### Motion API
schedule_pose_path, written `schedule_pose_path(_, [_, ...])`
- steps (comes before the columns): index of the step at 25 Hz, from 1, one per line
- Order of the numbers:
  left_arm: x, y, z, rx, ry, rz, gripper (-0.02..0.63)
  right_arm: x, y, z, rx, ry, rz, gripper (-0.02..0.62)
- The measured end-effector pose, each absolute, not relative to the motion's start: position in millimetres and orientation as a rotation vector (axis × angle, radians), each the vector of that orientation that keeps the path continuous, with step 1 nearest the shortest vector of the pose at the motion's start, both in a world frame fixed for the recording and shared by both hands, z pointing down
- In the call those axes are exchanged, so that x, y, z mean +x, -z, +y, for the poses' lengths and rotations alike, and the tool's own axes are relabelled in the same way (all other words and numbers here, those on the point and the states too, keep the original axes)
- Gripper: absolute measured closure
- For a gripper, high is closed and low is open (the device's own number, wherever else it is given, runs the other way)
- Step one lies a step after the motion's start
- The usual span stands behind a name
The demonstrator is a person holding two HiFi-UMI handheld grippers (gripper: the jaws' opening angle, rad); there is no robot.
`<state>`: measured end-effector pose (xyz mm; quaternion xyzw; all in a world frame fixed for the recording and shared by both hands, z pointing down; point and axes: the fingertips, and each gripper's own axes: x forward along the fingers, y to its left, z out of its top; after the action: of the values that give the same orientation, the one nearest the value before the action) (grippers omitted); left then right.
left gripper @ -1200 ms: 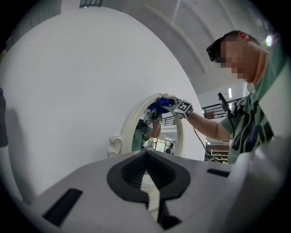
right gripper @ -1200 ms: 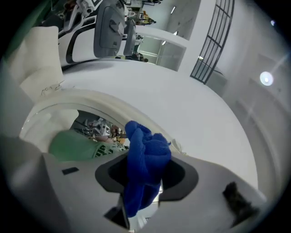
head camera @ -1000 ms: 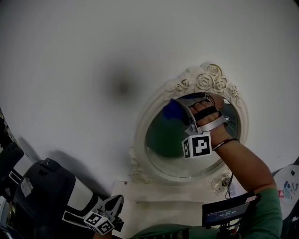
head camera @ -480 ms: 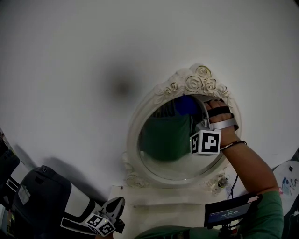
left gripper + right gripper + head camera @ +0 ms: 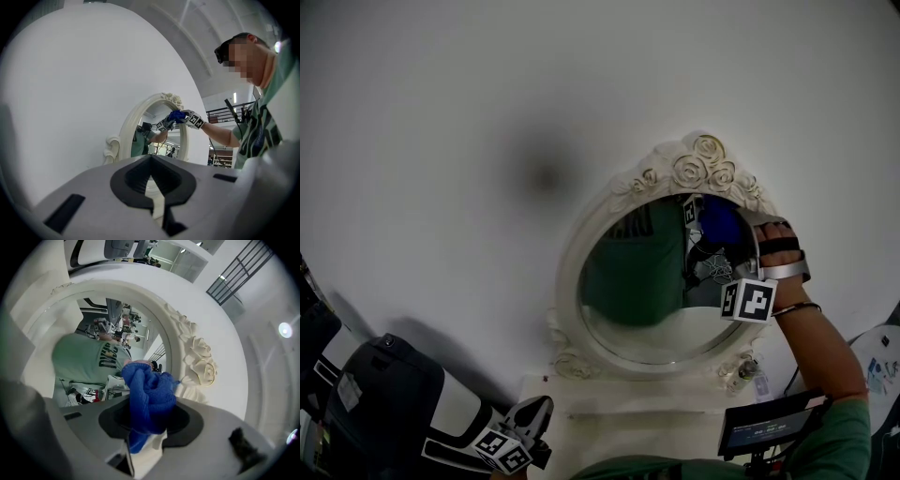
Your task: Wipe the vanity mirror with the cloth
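Mirror: the vanity mirror (image 5: 637,291) stood against the white wall (image 5: 441,112), an oval in a carved white frame, its long axis running from its foot up to the rose crest (image 5: 708,169).
Cloth: the blue cloth (image 5: 722,221) was bunched against the glass at the mirror's upper right edge, just under the crest and close beside the frame.
Right tongs: the right gripper (image 5: 143,444) was clamped on the cloth, with the bulk of the fabric puffed out ahead of the jaws, between them and the glass.
Left tongs: the left gripper (image 5: 157,208) hung low, well apart from the mirror and below its lower left edge; its jaws were closed together with nothing between them.
Key relation: most of the unwiped-looking glass lay down and to the left of the cloth, so the next stroke would likely run away from the crest, along the long axis towards the foot. The right hand was the nearer one.
Containers: none could be made out.
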<state>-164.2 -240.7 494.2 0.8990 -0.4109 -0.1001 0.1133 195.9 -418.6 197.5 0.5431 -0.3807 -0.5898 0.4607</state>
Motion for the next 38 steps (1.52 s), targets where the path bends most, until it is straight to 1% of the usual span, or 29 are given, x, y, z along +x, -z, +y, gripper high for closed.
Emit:
schedule_pose_path(4, [-166.6, -494.1, -237.3, 2.628, 0.303, -1.219, 0.598, 194.1, -194.5, -417.9, 1.356, 1.421, -0.969, 0.449])
schedule_pose_path(6, [-169.8, -495.5, -235.5, 2.623, 0.304, -1.228, 0.598, 180.4, -194.0, -413.7, 1.349, 1.438, -1.025, 0.446])
schedule_pose_path(11, [-172.8, -498.6, -237.0, 2.591, 0.313, -1.235, 0.598, 80.8, -217.8, -409.8, 1.165, 1.628, -1.193, 0.445])
schedule_pose_path(14, [-175.7, -499.1, -235.9, 2.585, 0.32, -1.241, 0.598, 25.3, -231.7, -417.1, 1.086, 1.686, -1.237, 0.445])
schedule_pose_path(17, [-182.3, -497.4, -231.3, 2.582, 0.335, -1.257, 0.598, -7.4, -238.9, -426.8, 1.045, 1.708, -1.239, 0.445])
schedule_pose_path(20, [-192.6, -497.6, -227.9, 2.57, 0.351, -1.283, 0.597, -23.6, -243.1, -435.2, 1.019, 1.729, -1.204, 0.445])
schedule_pose_path(26, [-195.4, -501.7, -228.0, 2.561, 0.359, -1.284, 0.598, -25.6, -247.7, -442.3, 1.012, 1.733, -1.169, 0.446])
schedule_pose_path(30, [-186.1, -498.5, -228.4, 2.577, 0.356, -1.259, 0.598, -11.2, -244.5, -440.7, 1.028, 1.713, -1.178, 0.446])
schedule_pose_path(34, [-182.6, -497.3, -230.1, 2.59, 0.333, -1.251, 0.597, 25.9, -240.0, -438.6, 1.069, 1.676, -1.163, 0.446])
schedule_pose_path(38, [-176.7, -494.4, -230.7, 2.606, 0.319, -1.243, 0.597, 82.0, -236.0, -432.3, 1.115, 1.623, -1.118, 0.446])
